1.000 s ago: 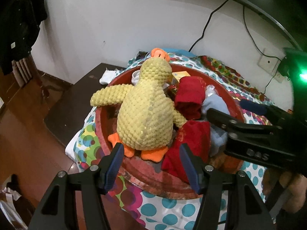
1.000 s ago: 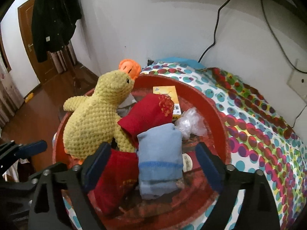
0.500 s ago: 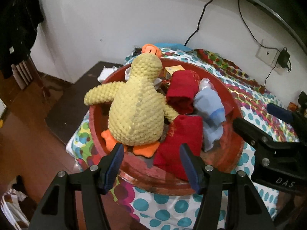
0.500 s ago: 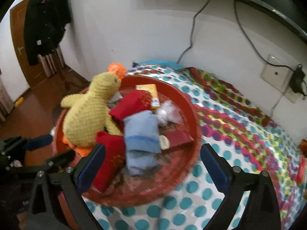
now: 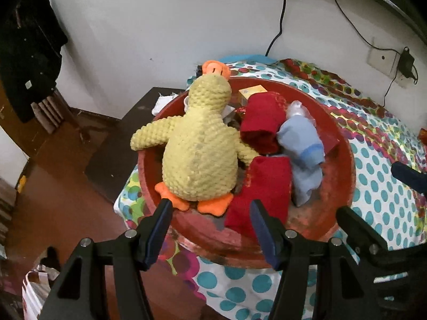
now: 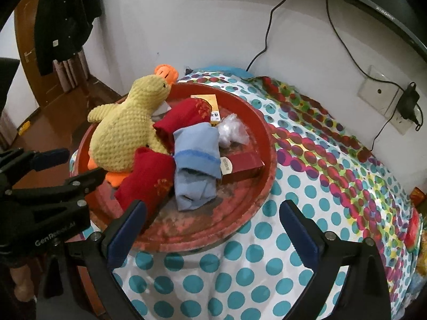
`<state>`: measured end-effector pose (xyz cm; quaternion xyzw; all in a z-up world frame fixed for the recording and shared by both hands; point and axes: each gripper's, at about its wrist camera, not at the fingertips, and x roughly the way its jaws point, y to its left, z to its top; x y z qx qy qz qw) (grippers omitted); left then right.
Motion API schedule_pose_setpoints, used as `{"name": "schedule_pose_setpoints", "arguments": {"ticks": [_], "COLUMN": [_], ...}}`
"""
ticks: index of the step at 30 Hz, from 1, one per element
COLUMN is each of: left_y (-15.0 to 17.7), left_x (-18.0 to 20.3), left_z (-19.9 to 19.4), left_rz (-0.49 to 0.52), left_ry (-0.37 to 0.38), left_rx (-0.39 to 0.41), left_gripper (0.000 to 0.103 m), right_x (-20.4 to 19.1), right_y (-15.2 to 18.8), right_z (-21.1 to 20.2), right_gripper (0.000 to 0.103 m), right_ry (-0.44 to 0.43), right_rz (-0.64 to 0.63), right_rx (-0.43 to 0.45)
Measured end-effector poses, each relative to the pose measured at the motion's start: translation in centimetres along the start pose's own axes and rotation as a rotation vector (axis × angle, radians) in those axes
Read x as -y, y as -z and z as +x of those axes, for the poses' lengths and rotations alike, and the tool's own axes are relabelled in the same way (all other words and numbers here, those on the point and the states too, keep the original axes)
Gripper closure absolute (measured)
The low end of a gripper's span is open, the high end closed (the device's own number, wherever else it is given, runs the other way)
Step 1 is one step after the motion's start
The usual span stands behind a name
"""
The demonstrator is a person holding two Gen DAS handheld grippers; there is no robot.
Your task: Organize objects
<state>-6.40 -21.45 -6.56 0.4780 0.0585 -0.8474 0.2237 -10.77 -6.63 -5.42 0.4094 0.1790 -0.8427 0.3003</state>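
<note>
Left tongs: my left gripper (image 5: pixel 209 220) has jaws apart, empty, just short of the tray's near rim.
Right tongs: my right gripper (image 6: pixel 210 222) has jaws wide apart, empty, over the spotted cloth (image 6: pixel 307 208).
Tray: round red tray (image 6: pixel 267 136) on the cloth holds everything.
Near contents: red sock (image 5: pixel 263 189) at the front edge; plush duck (image 5: pixel 198 154) lies face down beside it, feet toward me.
Middle: blue sock (image 6: pixel 196 157) touches a second red sock (image 6: pixel 184 118).
Far: dark red box (image 6: pixel 244 166), crumpled plastic bag (image 6: pixel 230 130), yellow box (image 6: pixel 209 104).
</note>
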Motion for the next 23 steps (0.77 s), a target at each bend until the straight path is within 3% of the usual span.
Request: {"name": "schedule_pose_setpoints", "arguments": {"ticks": [4, 9, 14, 23], "left_y": [0.04, 0.04, 0.01, 0.14], "left_x": [-0.16, 0.04, -0.26, -0.03], "left_z": [0.07, 0.01, 0.36, -0.41], "left_rz": [-0.009, 0.009, -0.01, 0.002], "left_ry": [0.021, -0.014, 0.029, 0.055], "left_rx": [-0.009, -0.001, -0.025, 0.013], "left_gripper": [0.041, 0.041, 0.041, 0.041], "right_x": [-0.23, -0.36, 0.0, 0.56], "right_y": [0.1, 0.05, 0.07, 0.56], "right_z": [-0.12, 0.06, 0.42, 0.75], "right_gripper": [0.003, 0.003, 0.003, 0.003], "right_ry": [0.008, 0.019, 0.018, 0.02], "right_rz": [-0.009, -0.017, -0.003, 0.013], "right_rx": [-0.019, -0.04, -0.064, -0.094]}}
